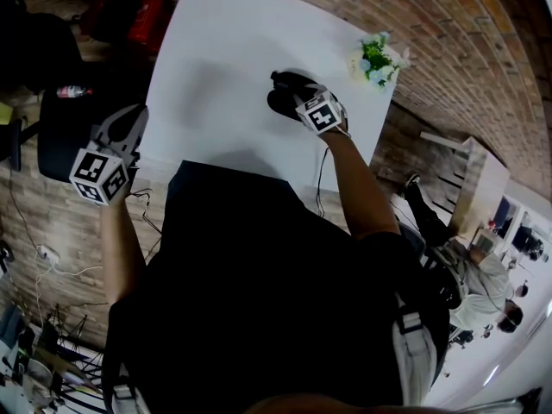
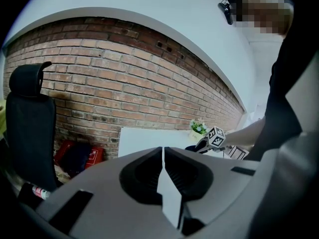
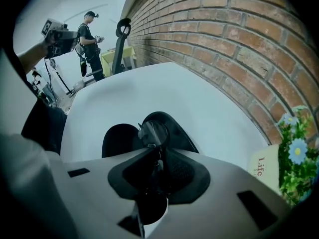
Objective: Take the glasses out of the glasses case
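Note:
On the white table (image 1: 224,67) lies a black glasses case (image 1: 279,98), open, with its two dark halves (image 3: 117,140) spread just beyond my right jaws. My right gripper (image 3: 158,157) is shut on the glasses (image 3: 154,132). One round lens stands up over the case and a second lens shows below the jaws. In the head view the right gripper (image 1: 297,95) sits right over the case, and the glasses themselves are hidden there. My left gripper (image 1: 129,129) hangs in the air off the table's left edge. The left gripper (image 2: 163,154) is shut with nothing in it.
A small potted plant (image 1: 377,59) with a labelled pot stands at the table's far right corner, by the brick wall (image 3: 234,39). A black chair (image 2: 27,123) and a red bag (image 2: 75,156) sit left of the table. People stand in the background (image 3: 89,39).

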The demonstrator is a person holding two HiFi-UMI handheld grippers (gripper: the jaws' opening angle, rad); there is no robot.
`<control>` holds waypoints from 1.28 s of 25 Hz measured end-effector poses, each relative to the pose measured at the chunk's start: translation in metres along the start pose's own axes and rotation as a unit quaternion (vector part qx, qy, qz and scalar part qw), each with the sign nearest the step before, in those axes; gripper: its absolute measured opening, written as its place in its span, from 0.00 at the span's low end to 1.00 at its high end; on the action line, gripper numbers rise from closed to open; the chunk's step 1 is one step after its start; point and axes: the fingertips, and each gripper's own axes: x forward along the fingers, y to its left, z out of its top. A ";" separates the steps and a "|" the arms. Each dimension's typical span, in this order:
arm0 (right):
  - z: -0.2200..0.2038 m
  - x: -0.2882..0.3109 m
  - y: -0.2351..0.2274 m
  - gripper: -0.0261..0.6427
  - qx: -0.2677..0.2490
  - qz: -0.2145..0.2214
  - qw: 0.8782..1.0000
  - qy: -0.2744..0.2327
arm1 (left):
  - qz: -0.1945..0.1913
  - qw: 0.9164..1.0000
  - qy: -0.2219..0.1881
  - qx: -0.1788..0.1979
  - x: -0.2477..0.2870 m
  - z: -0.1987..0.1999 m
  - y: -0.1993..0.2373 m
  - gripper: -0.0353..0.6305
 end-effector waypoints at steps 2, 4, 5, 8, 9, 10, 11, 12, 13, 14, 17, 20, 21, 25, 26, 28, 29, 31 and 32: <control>-0.001 0.003 0.000 0.17 -0.006 0.000 1.000 0.005 | 0.002 1.000 -0.001 -0.002 0.000 -0.002 0.002 0.09; -0.002 0.006 -0.002 0.17 -0.010 -0.001 1.000 0.009 | 0.002 1.000 -0.001 -0.004 0.000 -0.003 0.003 0.09; -0.002 0.007 -0.002 0.17 -0.012 0.000 1.000 0.011 | 0.002 1.000 -0.001 -0.005 0.000 -0.004 0.003 0.09; 0.000 0.009 0.000 0.17 -0.015 0.004 1.000 0.015 | 0.001 1.000 0.000 -0.006 -0.001 -0.007 0.005 0.09; 0.000 0.010 0.000 0.17 -0.016 0.003 1.000 0.016 | 0.000 1.000 0.000 -0.006 -0.001 -0.007 0.006 0.09; -0.001 0.011 -0.001 0.17 -0.018 0.002 1.000 0.019 | 0.000 1.000 0.000 -0.007 -0.002 -0.008 0.006 0.09; -0.002 0.012 -0.001 0.17 -0.018 0.002 1.000 0.021 | 0.000 1.000 0.000 -0.007 -0.002 -0.008 0.006 0.09; -0.002 0.012 0.000 0.17 -0.015 0.005 1.000 0.021 | 0.000 1.000 0.000 -0.007 -0.003 -0.008 0.007 0.09; -0.002 0.013 0.001 0.17 -0.012 0.008 1.000 0.020 | 0.000 1.000 0.000 -0.008 -0.003 -0.008 0.007 0.09; -0.002 0.013 0.001 0.17 -0.011 0.008 1.000 0.021 | -0.001 1.000 0.000 -0.008 -0.004 -0.008 0.008 0.09; -0.001 0.014 0.002 0.16 -0.014 0.006 1.000 0.026 | -0.004 1.000 0.001 -0.009 -0.006 -0.009 0.009 0.09; -0.002 0.016 0.002 0.15 -0.013 0.005 0.999 0.032 | -0.005 1.000 0.001 -0.011 -0.008 -0.009 0.010 0.09; -0.003 0.016 0.002 0.15 -0.012 0.005 0.999 0.034 | -0.004 1.000 0.000 -0.012 -0.009 -0.008 0.011 0.09; -0.005 0.017 -0.001 0.11 -0.015 -0.001 0.999 0.041 | -0.005 1.000 -0.002 -0.013 -0.010 -0.007 0.008 0.09; -0.005 0.018 -0.002 0.11 -0.017 -0.002 0.999 0.041 | -0.005 1.000 -0.002 -0.013 -0.010 -0.008 0.008 0.09; -0.004 0.018 -0.002 0.11 -0.020 -0.004 0.999 0.040 | -0.005 1.000 0.000 -0.014 -0.012 -0.010 0.007 0.09; -0.004 0.018 -0.002 0.11 -0.021 -0.004 0.999 0.040 | -0.004 1.000 0.001 -0.016 -0.013 -0.011 0.007 0.09; -0.005 0.018 -0.003 0.10 -0.021 -0.005 0.999 0.041 | -0.001 1.000 0.002 -0.018 -0.015 -0.012 0.007 0.09; -0.005 0.017 -0.003 0.10 -0.020 -0.006 0.999 0.043 | -0.001 1.000 0.002 -0.018 -0.015 -0.011 0.006 0.09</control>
